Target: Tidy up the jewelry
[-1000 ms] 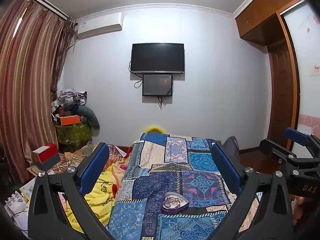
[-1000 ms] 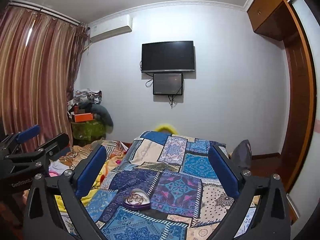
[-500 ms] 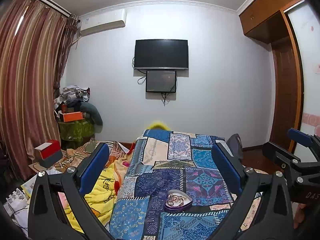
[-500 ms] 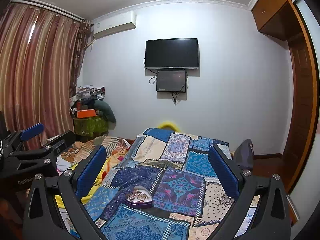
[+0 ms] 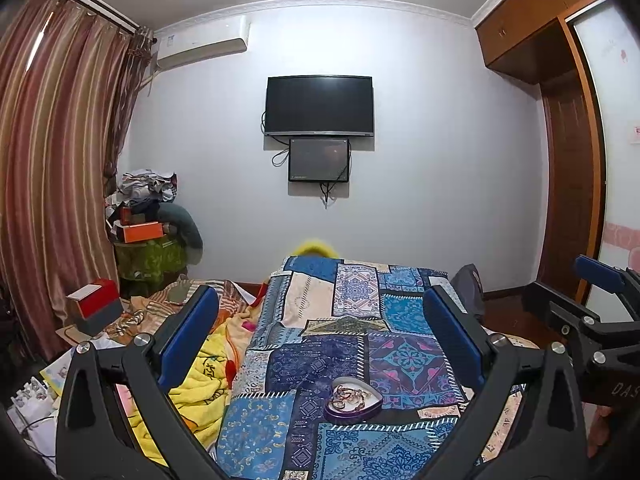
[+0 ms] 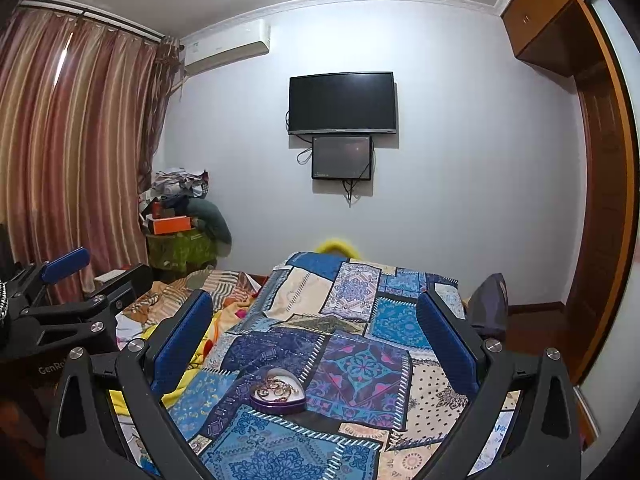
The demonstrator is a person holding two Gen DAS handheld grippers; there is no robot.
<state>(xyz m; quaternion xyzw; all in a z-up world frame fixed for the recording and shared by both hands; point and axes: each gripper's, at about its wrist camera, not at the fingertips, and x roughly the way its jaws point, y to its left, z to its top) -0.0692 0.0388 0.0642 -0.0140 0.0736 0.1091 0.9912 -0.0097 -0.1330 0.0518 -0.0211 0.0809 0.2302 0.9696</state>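
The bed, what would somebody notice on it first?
Probably the bright blue patchwork quilt that covers the bed. Near its front lies a purple heart-shaped box with a tangle of jewelry inside. Both open grippers, left and right, point toward it, not touching it.

Pretty clearly someone's bedroom at home. There's a bed (image 5: 352, 344) with a blue patchwork cover, a TV (image 5: 320, 106) on the wall with a smaller screen (image 5: 319, 160) under it, an air conditioner (image 5: 200, 46) up near the ceiling, striped curtains (image 5: 52, 184), a wooden wardrobe (image 5: 532, 28), and a heap of clothes and boxes (image 5: 148, 208) in the corner.
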